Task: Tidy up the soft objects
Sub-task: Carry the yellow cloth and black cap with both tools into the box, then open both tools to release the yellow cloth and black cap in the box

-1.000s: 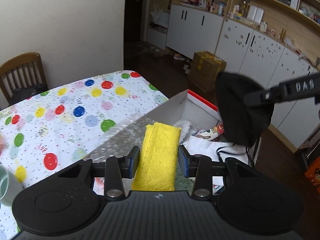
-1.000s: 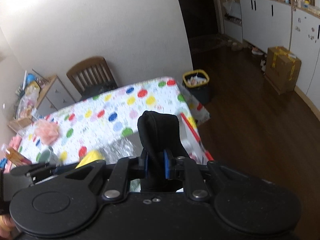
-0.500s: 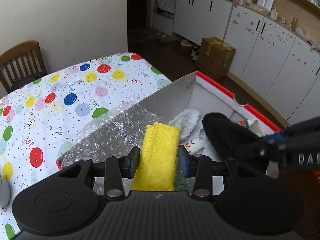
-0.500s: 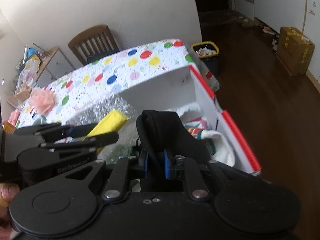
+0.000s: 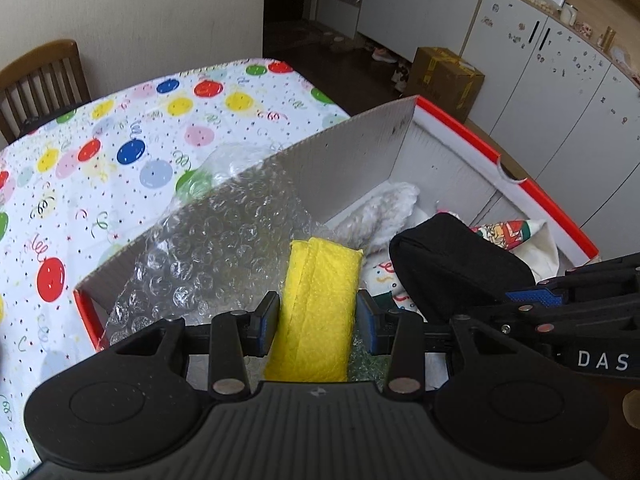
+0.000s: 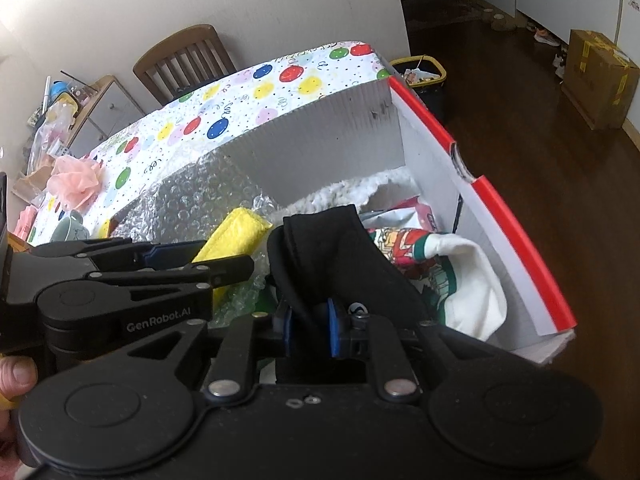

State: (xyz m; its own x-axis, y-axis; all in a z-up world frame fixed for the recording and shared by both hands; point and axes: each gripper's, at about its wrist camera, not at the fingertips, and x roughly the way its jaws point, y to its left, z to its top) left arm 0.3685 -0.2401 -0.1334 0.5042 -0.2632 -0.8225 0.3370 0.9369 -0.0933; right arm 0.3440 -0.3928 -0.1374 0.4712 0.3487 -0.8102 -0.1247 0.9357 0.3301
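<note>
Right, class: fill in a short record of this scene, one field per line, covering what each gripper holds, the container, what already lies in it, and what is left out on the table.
left gripper: shut on the folded yellow cloth
right gripper: shut on the black soft item
container: white box with red rim, at the table's edge
already in box: bubble wrap, white fluffy item, printed white cloth
position of held items: both over the open box
left on table: pink mesh puff, pale green cup
table cover: balloon-print cloth
</note>
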